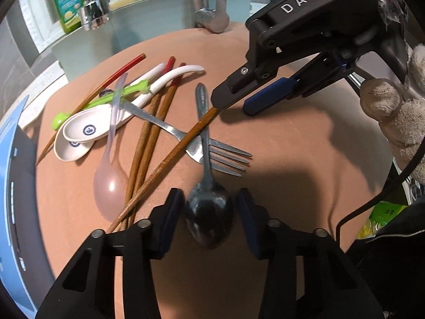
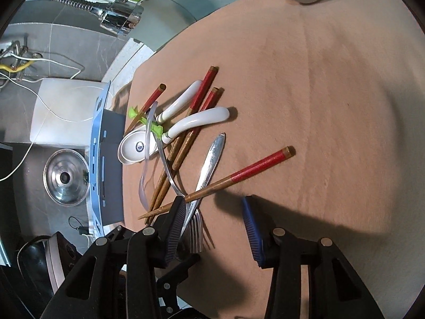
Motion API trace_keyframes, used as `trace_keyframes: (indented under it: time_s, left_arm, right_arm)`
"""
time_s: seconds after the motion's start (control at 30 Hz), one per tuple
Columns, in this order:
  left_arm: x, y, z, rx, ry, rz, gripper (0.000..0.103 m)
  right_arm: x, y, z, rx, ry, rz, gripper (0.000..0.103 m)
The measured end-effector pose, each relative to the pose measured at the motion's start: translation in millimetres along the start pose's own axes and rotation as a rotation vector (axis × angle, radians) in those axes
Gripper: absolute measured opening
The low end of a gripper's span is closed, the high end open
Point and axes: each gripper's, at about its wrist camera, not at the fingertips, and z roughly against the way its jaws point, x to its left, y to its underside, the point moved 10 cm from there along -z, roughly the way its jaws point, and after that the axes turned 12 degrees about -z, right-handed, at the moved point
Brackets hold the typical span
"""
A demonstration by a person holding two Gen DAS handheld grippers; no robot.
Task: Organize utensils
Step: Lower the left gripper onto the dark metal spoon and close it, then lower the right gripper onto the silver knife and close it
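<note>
On a peach cloth (image 1: 292, 172) lies a heap of utensils. In the left wrist view my left gripper (image 1: 209, 195) points down with its pads against both sides of a dark metal spoon's bowl (image 1: 208, 218). The spoon's handle (image 2: 212, 156) crosses a steel fork (image 1: 220, 156). A red-topped wooden chopstick (image 2: 255, 164) lies slanted over both. My right gripper (image 2: 212, 212) stands open, its left finger touching that chopstick and only cloth in the gap. From the left wrist view the right gripper (image 1: 232, 109) hides the chopstick's red end.
Further chopsticks (image 1: 148, 143), a translucent pink spoon (image 1: 109, 186), two white ceramic spoons (image 1: 85, 130) and a green utensil (image 1: 127, 90) are piled left. A blue-and-dark holder (image 2: 106, 164) borders the cloth beside the sink drain (image 2: 65, 178). Behind stand a faucet (image 1: 93, 10) and soap bottle (image 1: 65, 0).
</note>
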Motion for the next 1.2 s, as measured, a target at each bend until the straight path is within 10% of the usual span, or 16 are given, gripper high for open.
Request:
trace_keyframes:
  time_s: [1.2]
  left_arm:
    - [-54, -4, 11, -0.038, 0.138, -0.049, 0.036]
  right_arm:
    - [-9, 8, 5, 0.009, 0.023, -0.022, 0.019]
